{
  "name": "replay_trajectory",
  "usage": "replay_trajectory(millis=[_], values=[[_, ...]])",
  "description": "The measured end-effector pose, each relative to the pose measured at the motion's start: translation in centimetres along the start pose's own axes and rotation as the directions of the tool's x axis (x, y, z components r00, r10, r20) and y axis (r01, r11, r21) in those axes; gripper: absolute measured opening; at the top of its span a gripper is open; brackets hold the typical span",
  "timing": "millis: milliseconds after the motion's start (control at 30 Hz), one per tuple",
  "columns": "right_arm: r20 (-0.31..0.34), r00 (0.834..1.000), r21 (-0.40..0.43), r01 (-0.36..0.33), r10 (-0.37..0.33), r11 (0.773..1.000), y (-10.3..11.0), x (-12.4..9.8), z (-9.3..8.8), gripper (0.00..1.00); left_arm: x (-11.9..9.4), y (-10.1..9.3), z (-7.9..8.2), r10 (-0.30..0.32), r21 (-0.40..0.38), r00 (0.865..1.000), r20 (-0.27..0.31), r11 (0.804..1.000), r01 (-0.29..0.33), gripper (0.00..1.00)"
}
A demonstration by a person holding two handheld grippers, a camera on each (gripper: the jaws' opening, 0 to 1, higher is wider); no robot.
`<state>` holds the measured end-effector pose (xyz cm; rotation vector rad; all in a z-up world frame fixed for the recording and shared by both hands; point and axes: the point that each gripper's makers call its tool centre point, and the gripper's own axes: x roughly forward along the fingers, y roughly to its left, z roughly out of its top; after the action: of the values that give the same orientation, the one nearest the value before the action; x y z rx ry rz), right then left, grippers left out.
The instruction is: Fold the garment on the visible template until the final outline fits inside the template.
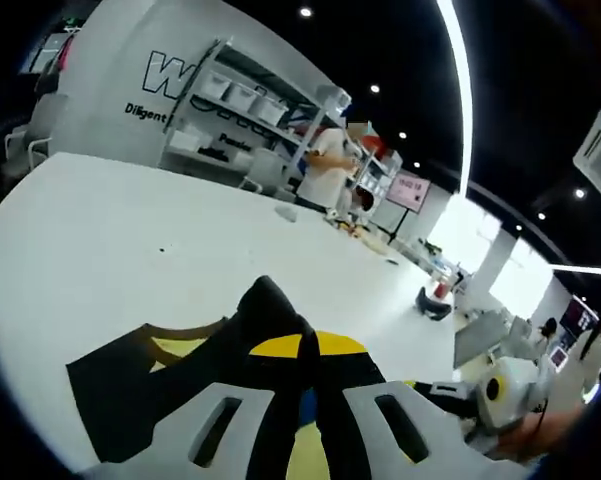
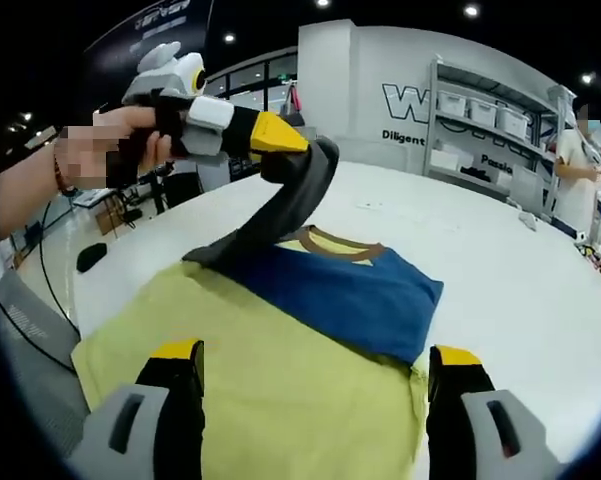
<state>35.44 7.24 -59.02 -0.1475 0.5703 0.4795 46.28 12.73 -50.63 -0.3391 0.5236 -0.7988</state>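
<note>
A large white table [image 1: 130,240] is being lit from above by small round ceiling lamps [image 1: 305,12] and by a long bright light strip [image 1: 458,80] on the dark ceiling. Behind the table, a white wall [image 2: 365,90] with dark letters is being partly covered by metal shelves [image 2: 485,125] with white boxes. A person in white [image 1: 325,165] is being seen near the shelves. Bright windows [image 1: 475,235] are being seen far behind.
</note>
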Motion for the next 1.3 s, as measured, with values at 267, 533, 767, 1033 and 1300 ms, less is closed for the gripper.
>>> replay_trajectory(millis=[267,533,767,1033,1300], values=[[-0.026,1.0,-0.002,-0.005,0.005,1.0,0.1,0.0,-0.5,0.91,1.9,-0.5,-3.2,-0.009,-0.032,0.997,-0.071,0.999,0.007,0.0],[-0.043,0.999,0.004,-0.008,0.008,1.0,0.1,0.0,-0.9,0.92,3.4,-0.4,-4.6,-0.017,-0.059,0.994,-0.108,0.998,0.011,0.0],[-0.064,0.998,-0.003,-0.013,0.013,1.0,0.2,0.0,-1.4,0.92,4.4,-0.4,-5.9,-0.036,-0.11,0.991,-0.131,0.994,0.021,0.0],[-0.09,0.996,0.003,-0.003,0.004,1.0,-0.1,0.0,-2.1,0.92,4.6,-0.8,-5.9,-0.064,-0.124,0.991,-0.118,0.991,0.049,0.0],[-0.067,0.998,-0.011,0.001,-0.002,1.0,-0.4,0.3,-1.4,0.91,1.0,1.3,-4.6,0.013,-0.053,0.998,-0.063,0.998,-0.016,0.08]])
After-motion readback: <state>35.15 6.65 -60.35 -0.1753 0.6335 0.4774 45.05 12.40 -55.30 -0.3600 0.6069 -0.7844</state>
